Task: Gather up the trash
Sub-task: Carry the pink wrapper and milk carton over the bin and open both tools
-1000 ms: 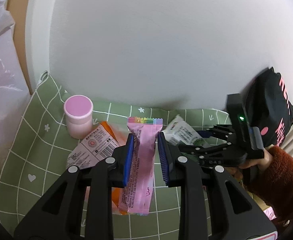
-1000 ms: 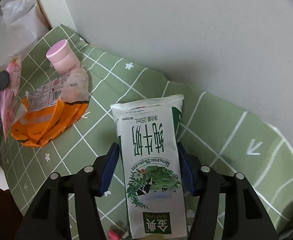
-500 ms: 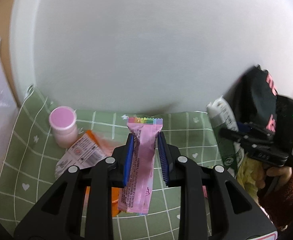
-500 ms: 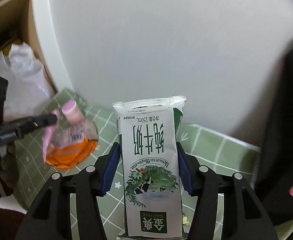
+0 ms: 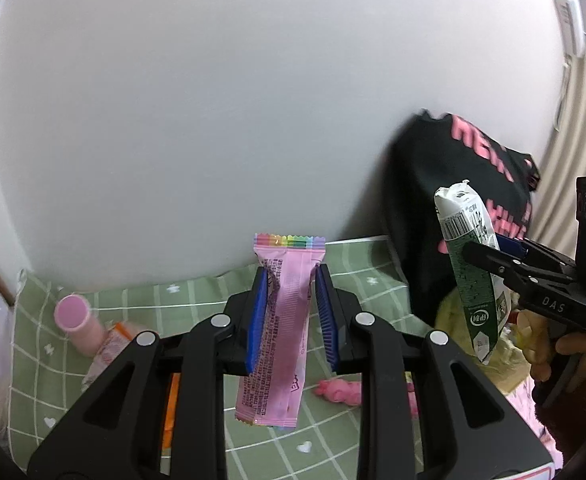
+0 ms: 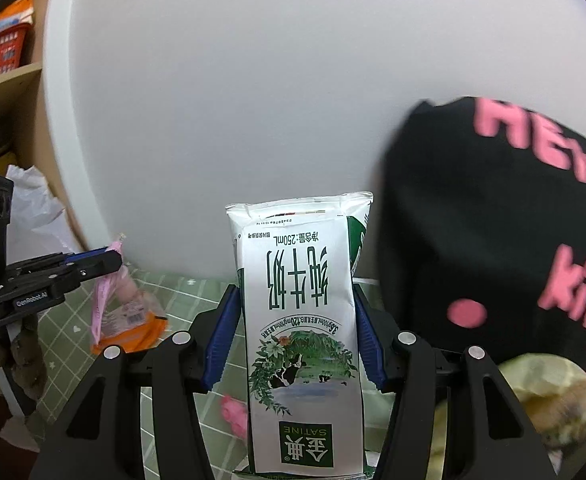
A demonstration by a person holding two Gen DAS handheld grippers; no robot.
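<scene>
My left gripper (image 5: 289, 280) is shut on a pink snack wrapper (image 5: 283, 328) with a rainbow top edge and holds it upright above the green checked cloth (image 5: 197, 300). It also shows at the left of the right wrist view (image 6: 93, 262), with the wrapper (image 6: 103, 304) hanging from it. My right gripper (image 6: 295, 308) is shut on a white and green milk carton (image 6: 297, 320) and holds it in the air beside the black bag (image 6: 493, 240) with pink letters. The carton (image 5: 473, 264) shows at the right of the left wrist view.
On the cloth lie a pink-lidded cup (image 5: 75, 318), an orange wrapper (image 6: 133, 328) and a small pink crumpled piece (image 5: 339, 390). Yellowish trash (image 6: 553, 396) shows in the bag's mouth. A white wall stands behind; a shelf with white plastic (image 6: 33, 208) is at the left.
My right gripper lifted the milk carton off the cloth and carried it right, up beside the black bag. My left gripper, still holding the pink wrapper, moved right too.
</scene>
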